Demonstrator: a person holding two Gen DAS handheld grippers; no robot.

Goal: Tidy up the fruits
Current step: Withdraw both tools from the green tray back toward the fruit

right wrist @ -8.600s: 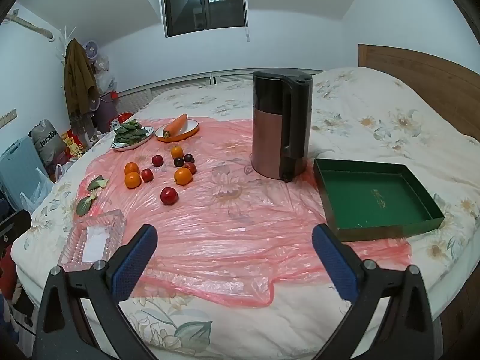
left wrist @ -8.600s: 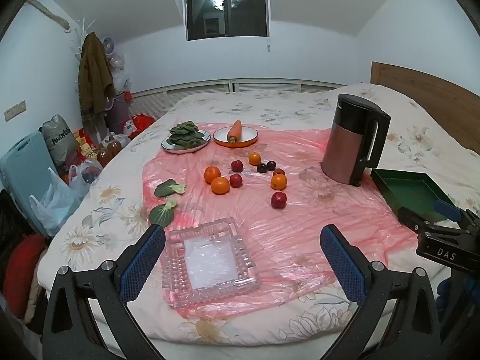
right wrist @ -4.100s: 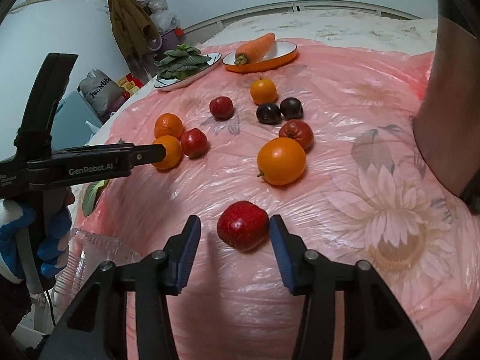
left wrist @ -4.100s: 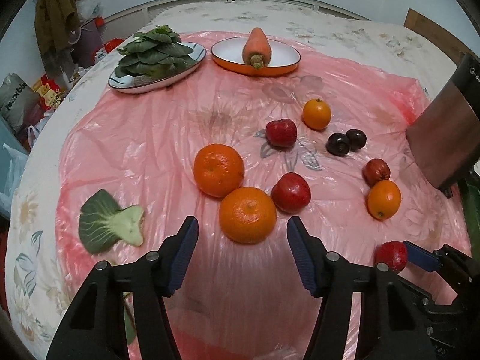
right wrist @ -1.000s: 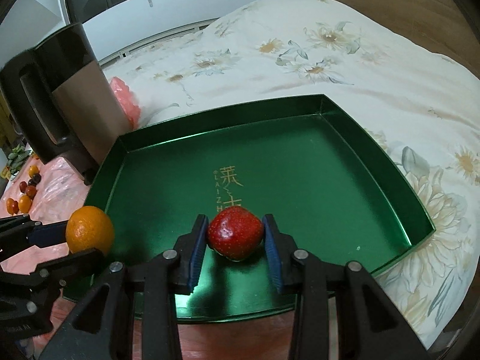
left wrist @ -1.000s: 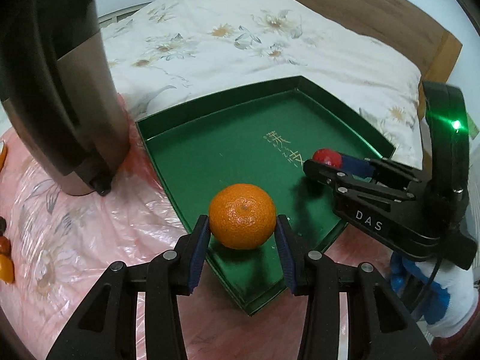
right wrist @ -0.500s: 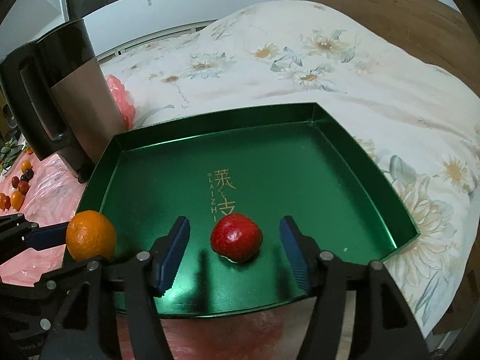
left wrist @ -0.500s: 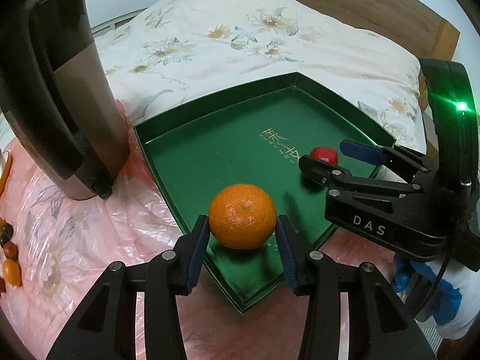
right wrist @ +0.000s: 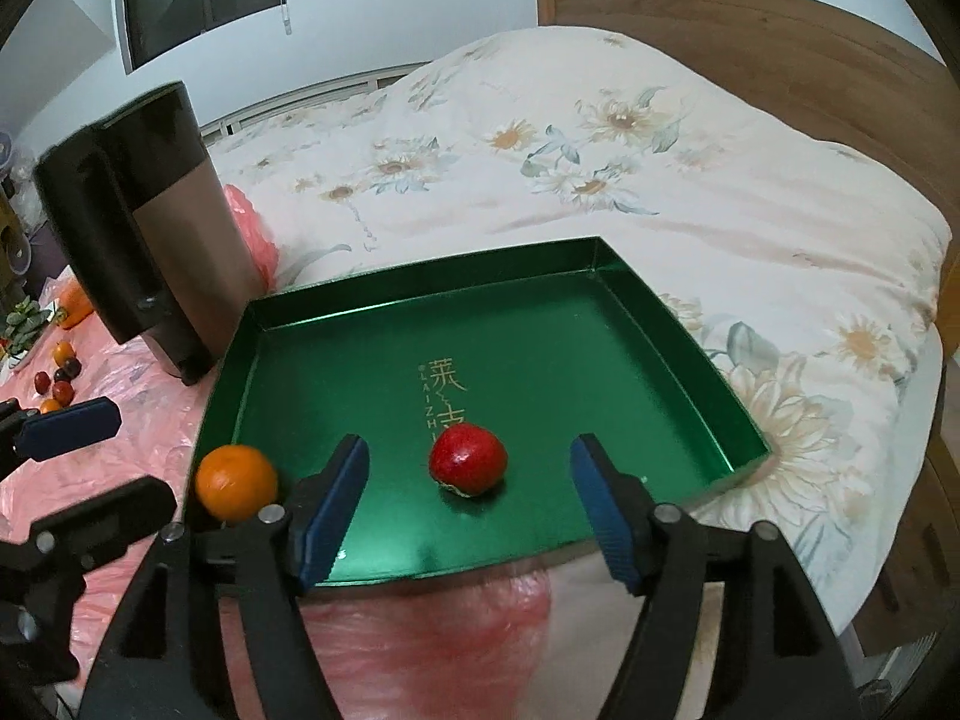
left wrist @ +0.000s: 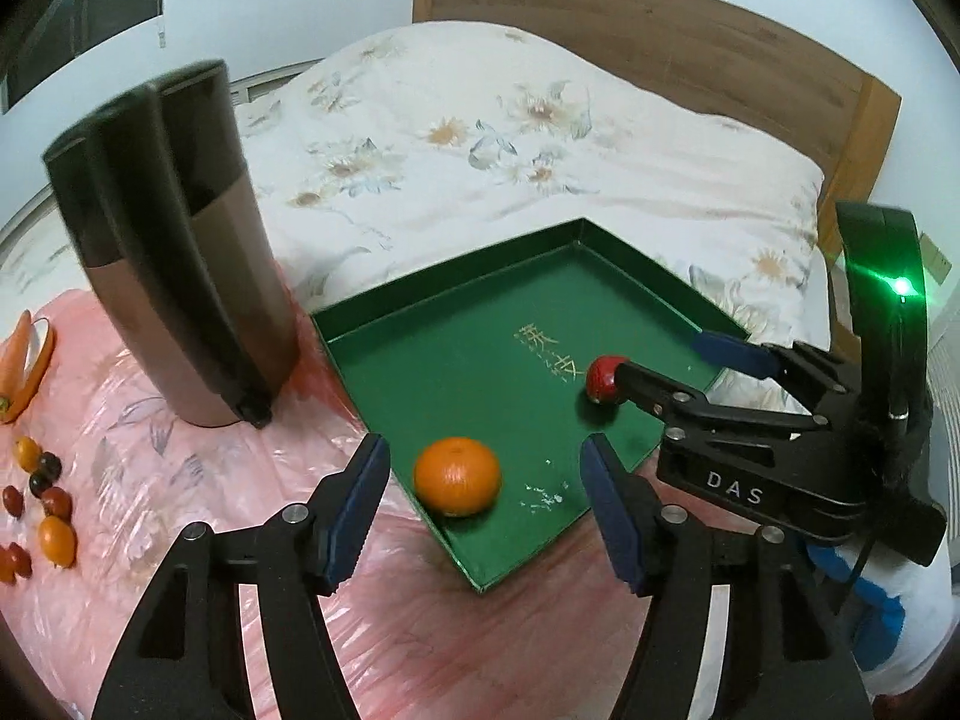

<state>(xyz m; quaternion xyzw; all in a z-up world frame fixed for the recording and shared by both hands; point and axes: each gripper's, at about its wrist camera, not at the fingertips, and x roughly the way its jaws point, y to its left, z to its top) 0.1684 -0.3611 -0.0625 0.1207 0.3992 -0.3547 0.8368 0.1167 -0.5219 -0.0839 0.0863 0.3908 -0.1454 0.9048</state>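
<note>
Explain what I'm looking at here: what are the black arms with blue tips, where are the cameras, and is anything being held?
They are two hand-held clamps, no robot; each carries a fisheye camera looking along its fingers. One picture is from the left gripper, the other from the right gripper. Both stand open and hold nothing. A round orange mandarin and a small red apple lie in the shallow green cardboard tray, on a pink plastic sheet over a floral bed. A tall black-and-bronze kettle stands beside it; more small fruits lie farther left.

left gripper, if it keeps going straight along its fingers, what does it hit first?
Probably the orange: it sits in the green tray near corner, right between the open fingers of the left gripper. Depth is unclear; angled lower, it could meet the tray rim first.
</note>
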